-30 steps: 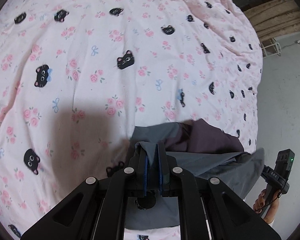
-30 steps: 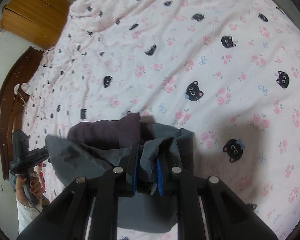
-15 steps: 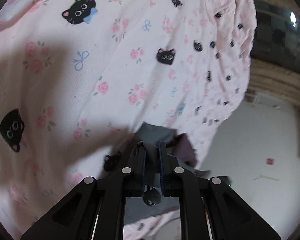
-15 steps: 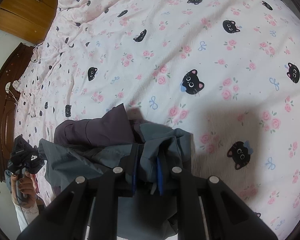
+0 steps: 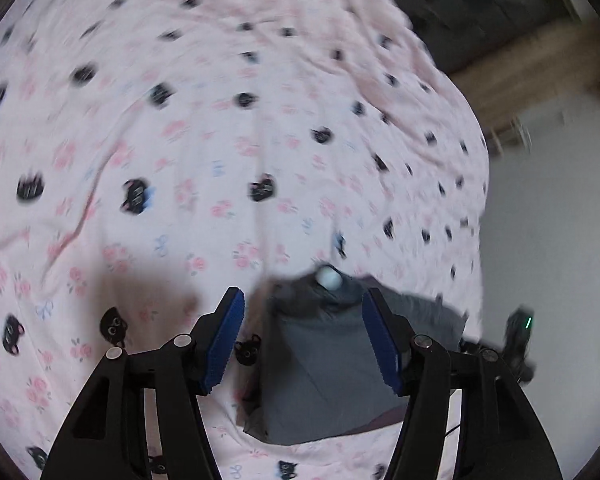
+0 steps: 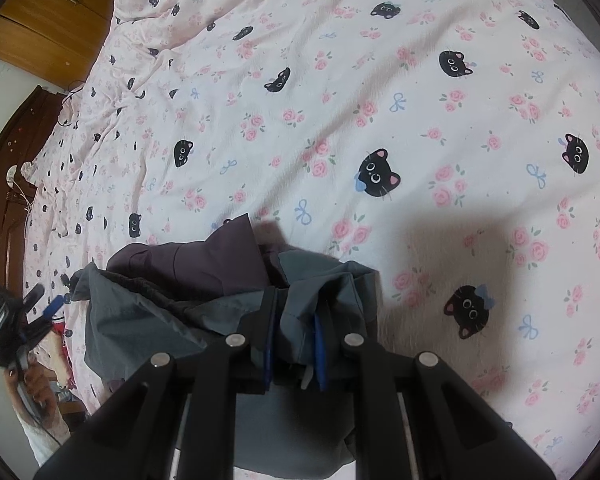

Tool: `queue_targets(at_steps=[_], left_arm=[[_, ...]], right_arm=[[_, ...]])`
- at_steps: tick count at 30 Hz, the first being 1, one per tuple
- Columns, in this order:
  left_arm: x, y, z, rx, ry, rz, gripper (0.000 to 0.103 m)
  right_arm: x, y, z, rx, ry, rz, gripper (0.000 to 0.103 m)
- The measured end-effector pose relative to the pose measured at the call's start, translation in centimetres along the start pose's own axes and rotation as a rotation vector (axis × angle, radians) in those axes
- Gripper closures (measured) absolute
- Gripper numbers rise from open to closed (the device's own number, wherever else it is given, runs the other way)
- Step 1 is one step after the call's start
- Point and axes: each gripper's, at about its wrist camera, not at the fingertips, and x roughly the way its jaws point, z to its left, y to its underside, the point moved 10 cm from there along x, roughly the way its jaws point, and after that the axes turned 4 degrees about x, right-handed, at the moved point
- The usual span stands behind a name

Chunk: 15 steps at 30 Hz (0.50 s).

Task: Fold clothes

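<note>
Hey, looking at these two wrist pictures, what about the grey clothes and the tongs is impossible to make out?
- Left wrist view: motion blur smears the grey garment and the pale round thing on it; what that is cannot be told.
- Left wrist view: the left tongs are opening, clear of the cloth.
- Right wrist view: the right tongs, shut on the garment, hide its near edge.
- What kind of garment it is stays unclear.

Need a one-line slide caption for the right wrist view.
Right tool pinching a fold of the grey garment on the pink cat-print bedsheet.
</note>
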Motion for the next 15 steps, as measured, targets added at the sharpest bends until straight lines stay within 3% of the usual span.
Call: queue_targets(at_steps=[3, 8, 15], left_arm=[[0.6, 1.5, -3.8, 0.157, -0.044, 0.000, 0.048], [2.4, 4.4, -7.4, 0.295, -0.076, 0.022, 0.047], [5.5, 6.9, -6.8, 0.296, -0.101, 0.097, 0.047]], right_arm=[[0.0, 0.0, 0.0, -0.008, 0.006, 0.000, 0.087], [0.0, 0.0, 0.0, -0.014, 0.013, 0.000, 0.087], [0.0, 0.0, 0.0, -0.023, 0.023, 0.001, 0.086]])
